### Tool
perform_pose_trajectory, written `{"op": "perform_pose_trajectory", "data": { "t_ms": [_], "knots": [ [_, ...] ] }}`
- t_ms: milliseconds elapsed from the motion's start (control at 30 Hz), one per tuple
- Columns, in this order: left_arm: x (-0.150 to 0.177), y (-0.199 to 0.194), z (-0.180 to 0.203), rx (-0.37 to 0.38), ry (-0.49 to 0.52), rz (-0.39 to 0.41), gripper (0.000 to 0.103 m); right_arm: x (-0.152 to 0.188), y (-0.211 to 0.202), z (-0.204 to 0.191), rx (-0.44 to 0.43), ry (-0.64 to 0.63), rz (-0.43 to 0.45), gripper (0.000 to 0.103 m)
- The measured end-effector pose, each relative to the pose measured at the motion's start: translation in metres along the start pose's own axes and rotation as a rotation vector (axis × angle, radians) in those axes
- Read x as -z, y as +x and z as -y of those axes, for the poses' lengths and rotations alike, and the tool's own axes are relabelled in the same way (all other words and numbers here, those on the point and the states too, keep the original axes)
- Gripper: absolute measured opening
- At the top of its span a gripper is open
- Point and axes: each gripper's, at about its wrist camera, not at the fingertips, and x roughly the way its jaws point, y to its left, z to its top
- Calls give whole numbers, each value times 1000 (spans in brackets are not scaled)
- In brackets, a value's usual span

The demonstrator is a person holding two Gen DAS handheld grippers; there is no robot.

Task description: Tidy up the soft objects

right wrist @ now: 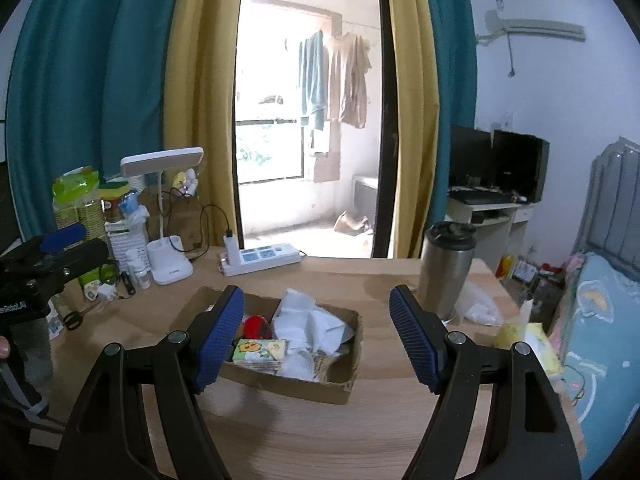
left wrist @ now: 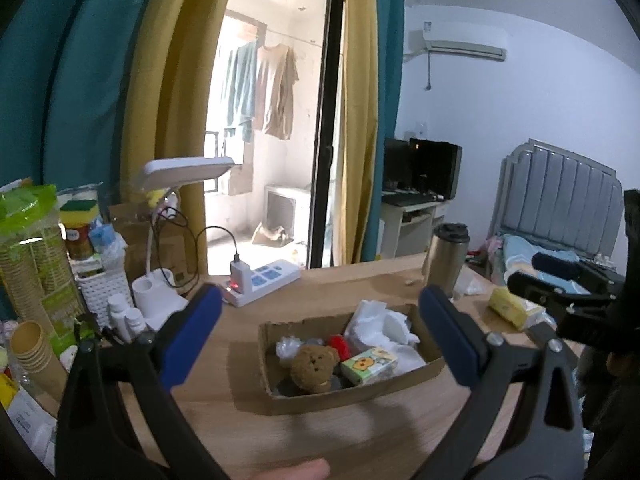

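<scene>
A low cardboard box (left wrist: 352, 396) sits on the wooden table; it also shows in the right wrist view (right wrist: 296, 386). It holds a brown teddy bear (left wrist: 314, 368), a small tissue pack with cartoon print (left wrist: 370, 364) (right wrist: 260, 350), a red soft item (left wrist: 340, 344) (right wrist: 256, 326), white crumpled tissue (left wrist: 380, 326) (right wrist: 308, 322) and a clear plastic wad (left wrist: 289, 346). My left gripper (left wrist: 320, 336) is open and empty, above the box. My right gripper (right wrist: 316, 336) is open and empty, near the box's front.
A steel thermos (right wrist: 448, 268) stands right of the box, with a yellow tissue pack (right wrist: 532, 344) and a plastic bag (right wrist: 480, 304) near it. A power strip (right wrist: 260, 258), desk lamp (right wrist: 168, 216), small bottles and paper cups (left wrist: 32, 264) crowd the back left.
</scene>
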Motion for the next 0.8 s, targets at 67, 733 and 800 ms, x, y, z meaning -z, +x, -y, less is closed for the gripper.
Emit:
{"op": "perform_pose_trajectory", "data": {
  "t_ms": [67,733,800],
  "knots": [
    [-1,-4,1,-10,7,8,100,0,-3,0,4,7,7,78],
    [-3,-11,4,-4,7,21,100,1,-4,1,4,7,10,78],
    [-3,-11,4,-5,10,23,100,1,-2,0,-2,7,6,78]
  ]
}}
